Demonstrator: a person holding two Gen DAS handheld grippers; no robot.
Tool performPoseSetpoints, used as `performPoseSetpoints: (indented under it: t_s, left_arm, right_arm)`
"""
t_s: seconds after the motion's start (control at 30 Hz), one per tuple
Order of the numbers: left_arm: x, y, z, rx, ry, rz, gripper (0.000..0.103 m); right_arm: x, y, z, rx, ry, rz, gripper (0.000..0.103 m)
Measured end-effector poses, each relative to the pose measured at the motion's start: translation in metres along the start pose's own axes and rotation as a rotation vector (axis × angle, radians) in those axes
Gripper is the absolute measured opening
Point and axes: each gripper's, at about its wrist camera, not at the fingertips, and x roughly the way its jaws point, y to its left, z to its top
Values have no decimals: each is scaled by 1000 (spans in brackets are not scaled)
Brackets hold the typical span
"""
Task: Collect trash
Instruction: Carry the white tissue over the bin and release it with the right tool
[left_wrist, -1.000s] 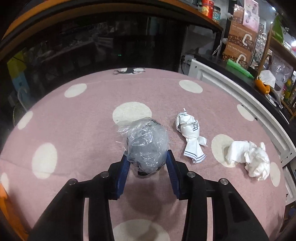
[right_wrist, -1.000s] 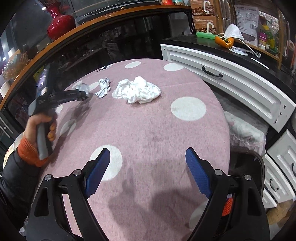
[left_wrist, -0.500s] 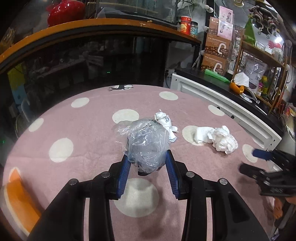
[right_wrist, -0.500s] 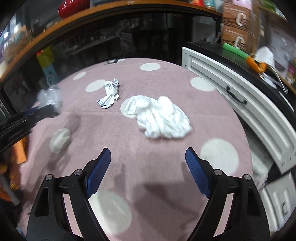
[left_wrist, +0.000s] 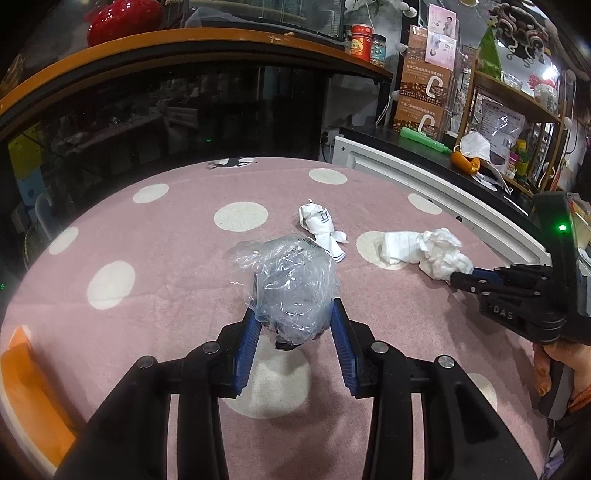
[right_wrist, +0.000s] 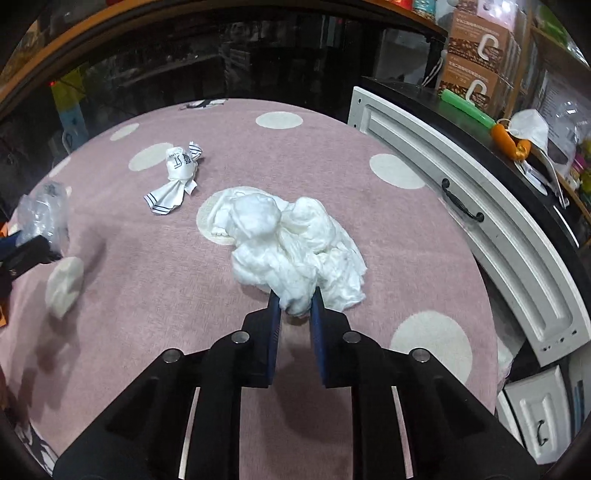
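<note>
Right gripper (right_wrist: 295, 301) fingers pinch the near edge of the crumpled tissue wad (right_wrist: 291, 240) on the bench (right_wrist: 369, 206): light, soft, compressible. Left gripper (left_wrist: 293, 325) clamps a crinkly plastic bag (left_wrist: 291, 288) left of the wad.

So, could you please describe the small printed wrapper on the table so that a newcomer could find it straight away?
Start from the pink tablecloth with white dots. Towards its far side, left of the big wad of white tissue, lies the wrapper by itself. Unlike the plain tissue and the clear plastic bag, it is twisted white paper with dark print and a striped edge.
</note>
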Motion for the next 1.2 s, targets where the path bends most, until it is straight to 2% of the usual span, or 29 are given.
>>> performPoseSetpoints:
  t_s: [0.27, 0.6, 0.97, 1.2]
  left_arm:
    - [-4, -11, -3, 29, -16, -19, 38]
    - [-18, -60, -17, 139, -25, -100, 38]
    - [-37, -130, -37, 262, -24, -200, 38]
    - [-50, -171, -49, 313, -25, -273, 38]
  right_arm:
    - [-58, -12, -43, 49, -54, 54, 16]
    - [-130, -50, -108, 179, -122, 54, 16]
    - [-166, -98, -172, 320, -139, 3, 16]
    - [-177, -125, -212, 392, -116, -44, 16]
